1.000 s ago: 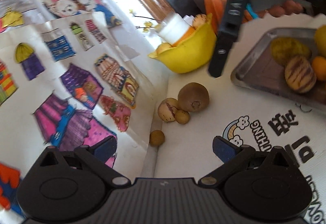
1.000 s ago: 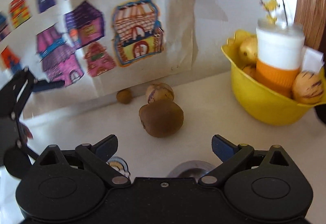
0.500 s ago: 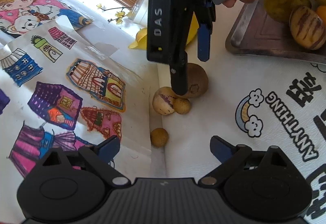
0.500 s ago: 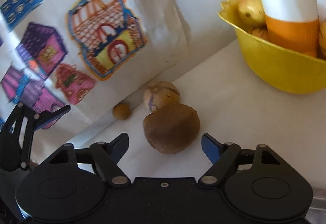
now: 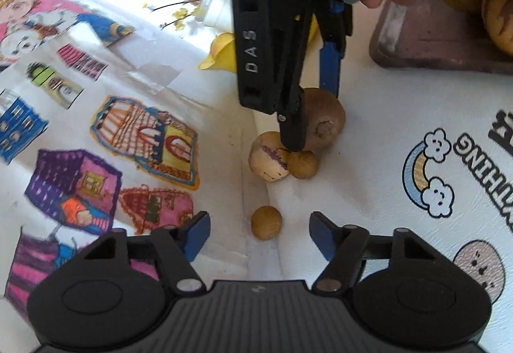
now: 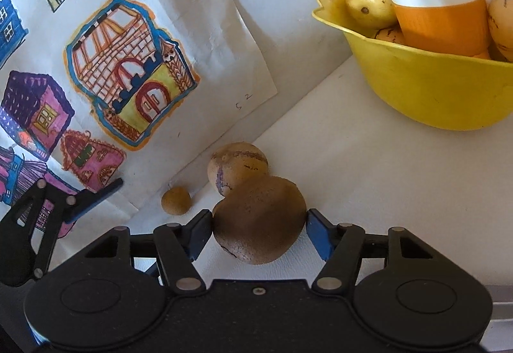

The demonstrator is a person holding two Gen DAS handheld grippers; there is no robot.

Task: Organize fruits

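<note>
The right gripper (image 6: 259, 226) straddles the large brown fruit (image 6: 259, 218), jaws closing, the pads at its flanks but not clearly pressing yet. The fruit sits on the white table (image 6: 336, 176), touching a pale purple-streaked fruit (image 6: 237, 167) behind it, near the yellow bowl (image 6: 433, 90). It looks firm, matte and fairly heavy, so a hold across its widest middle should suit; squeezing hard may bruise it. The left gripper (image 5: 259, 232) is closing too, empty, its pads either side of a small round tan fruit (image 5: 266, 222) without touching it; this one looks light and apt to roll.
</note>
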